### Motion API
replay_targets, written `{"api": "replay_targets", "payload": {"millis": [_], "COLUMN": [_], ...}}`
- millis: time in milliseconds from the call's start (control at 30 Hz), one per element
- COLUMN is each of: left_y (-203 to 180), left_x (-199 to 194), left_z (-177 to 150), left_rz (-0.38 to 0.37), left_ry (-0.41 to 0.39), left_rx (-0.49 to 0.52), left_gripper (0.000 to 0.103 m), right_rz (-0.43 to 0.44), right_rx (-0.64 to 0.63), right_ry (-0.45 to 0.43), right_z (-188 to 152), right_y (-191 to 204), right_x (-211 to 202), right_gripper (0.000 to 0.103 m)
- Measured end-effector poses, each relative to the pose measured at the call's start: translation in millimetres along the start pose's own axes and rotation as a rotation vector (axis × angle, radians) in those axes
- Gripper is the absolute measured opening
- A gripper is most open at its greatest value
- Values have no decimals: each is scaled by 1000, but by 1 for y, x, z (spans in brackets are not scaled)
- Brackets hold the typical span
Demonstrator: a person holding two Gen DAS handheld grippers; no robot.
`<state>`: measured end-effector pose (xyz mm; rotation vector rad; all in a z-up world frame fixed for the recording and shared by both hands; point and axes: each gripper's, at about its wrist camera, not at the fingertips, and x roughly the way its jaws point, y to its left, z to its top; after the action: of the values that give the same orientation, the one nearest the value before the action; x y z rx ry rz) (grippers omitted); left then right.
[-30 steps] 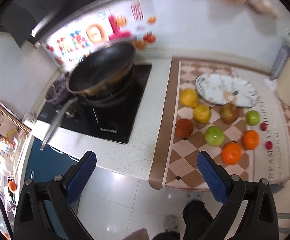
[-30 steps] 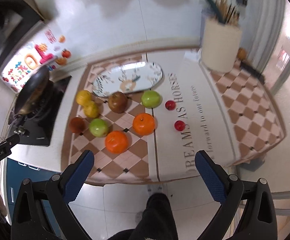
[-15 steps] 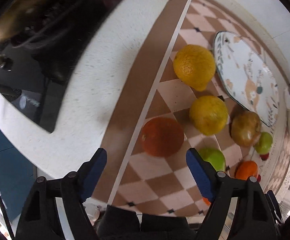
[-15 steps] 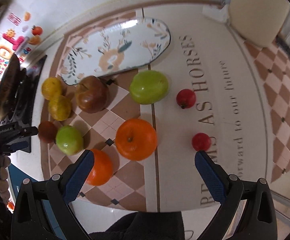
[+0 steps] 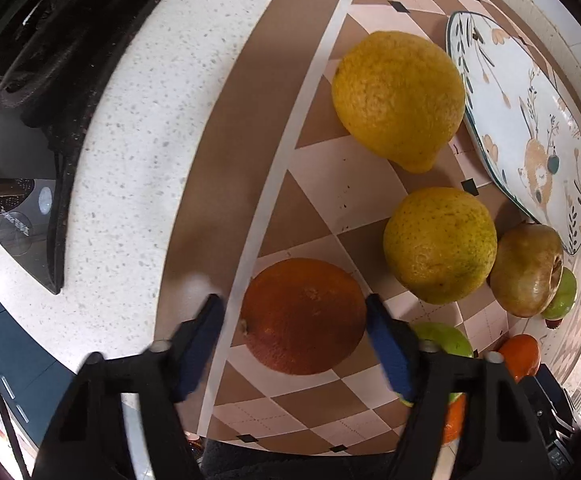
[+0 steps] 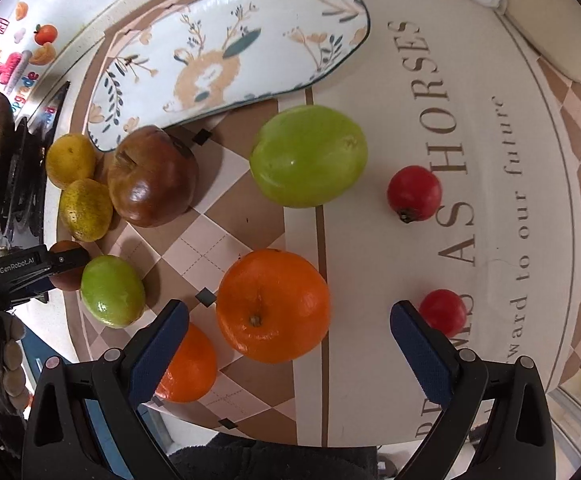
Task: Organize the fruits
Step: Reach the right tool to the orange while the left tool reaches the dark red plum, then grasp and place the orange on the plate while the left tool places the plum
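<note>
Left gripper (image 5: 294, 312) straddles the dark, dimpled orange (image 5: 304, 316), jaws just closing; right pad seems touching, left pad shows a sliver of gap (no firm grip). Fruit lies on the checkered mat (image 5: 330, 184), bare counter (image 5: 130, 160) leftward, yellow citrus (image 5: 439, 245) crowding rightward. Right gripper (image 6: 288, 324) hangs wide open over the bright orange (image 6: 272, 306).
</note>
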<state>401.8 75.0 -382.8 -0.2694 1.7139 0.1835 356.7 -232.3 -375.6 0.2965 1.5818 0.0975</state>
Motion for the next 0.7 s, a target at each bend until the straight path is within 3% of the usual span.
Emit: {"api": "replay_targets", "payload": {"millis": [33, 200, 300, 367, 533, 700], "left_y": [0, -3, -11, -13, -25, -39], "left_x": [1, 5, 5, 3, -10, -51], "left_z": [0, -3, -5, -13, -34, -51], "left_rz": [-22, 15, 32, 42, 57, 35], "left_ry": [0, -34, -47, -63, -101, -164], "left_rx": [-7, 15, 30, 41, 67, 111], "left_gripper": [54, 53, 53, 53, 53, 53], "right_rz": [7, 5, 25, 34, 23, 57], "right_rx": [2, -5, -13, -20, -61, -67], "right_ry": [10, 32, 53, 68, 55, 32], "right_z": [1, 6, 6, 6, 3, 4], "right_y": [0, 2, 4, 7, 17, 25], "right_x": [3, 11, 17, 22, 23, 3], "right_gripper": [102, 97, 85, 67, 66, 65]}}
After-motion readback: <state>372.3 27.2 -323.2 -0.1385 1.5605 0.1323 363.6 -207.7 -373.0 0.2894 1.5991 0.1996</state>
